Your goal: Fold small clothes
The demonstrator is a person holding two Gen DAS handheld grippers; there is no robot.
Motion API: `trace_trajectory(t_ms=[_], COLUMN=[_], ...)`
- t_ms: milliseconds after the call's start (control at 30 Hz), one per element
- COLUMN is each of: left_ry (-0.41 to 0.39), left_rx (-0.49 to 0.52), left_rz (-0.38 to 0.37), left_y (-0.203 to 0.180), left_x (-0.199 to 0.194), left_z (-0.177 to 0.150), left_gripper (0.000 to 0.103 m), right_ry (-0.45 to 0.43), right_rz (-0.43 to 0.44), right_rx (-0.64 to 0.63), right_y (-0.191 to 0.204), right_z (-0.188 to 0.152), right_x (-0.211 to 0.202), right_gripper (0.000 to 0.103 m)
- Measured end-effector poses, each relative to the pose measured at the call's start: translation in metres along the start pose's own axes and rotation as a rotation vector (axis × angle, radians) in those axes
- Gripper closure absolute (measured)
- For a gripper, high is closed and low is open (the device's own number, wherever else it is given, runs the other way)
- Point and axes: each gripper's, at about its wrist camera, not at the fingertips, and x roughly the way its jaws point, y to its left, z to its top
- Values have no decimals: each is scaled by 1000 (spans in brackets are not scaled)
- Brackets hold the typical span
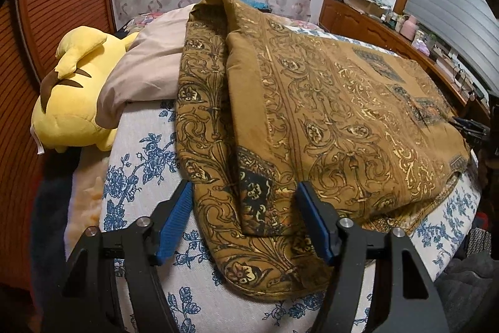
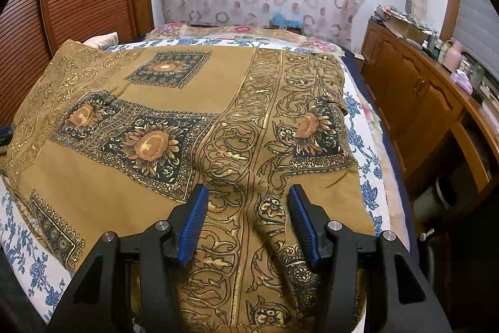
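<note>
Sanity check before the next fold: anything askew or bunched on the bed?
Yes. The brown patterned garment lies mostly flat, but one strip is rucked into a raised ridge between the open right gripper fingers. Its far left corner stands up in a peak.

The left gripper (image 1: 244, 201) has its jaws spread wide, blue pads (image 1: 174, 227) facing inward. The right gripper (image 2: 246, 206) is likewise parted, clamping nothing.
</note>
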Motion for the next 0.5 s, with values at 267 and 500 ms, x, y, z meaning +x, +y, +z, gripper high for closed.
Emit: trace_trajectory(t_ms=[267, 500], left_ry=[-24, -27], left_rx=[-13, -5], left_rz=[-38, -40], left_y=[2, -1], left_x=[-2, -2], left_z=[-1, -1], left_gripper=[73, 74], right_ry=[0, 0], right_rz=[0, 1], right_rx=[0, 0], right_y=[0, 0], right_z=[0, 0], right_x=[0, 0], right_gripper=[47, 47])
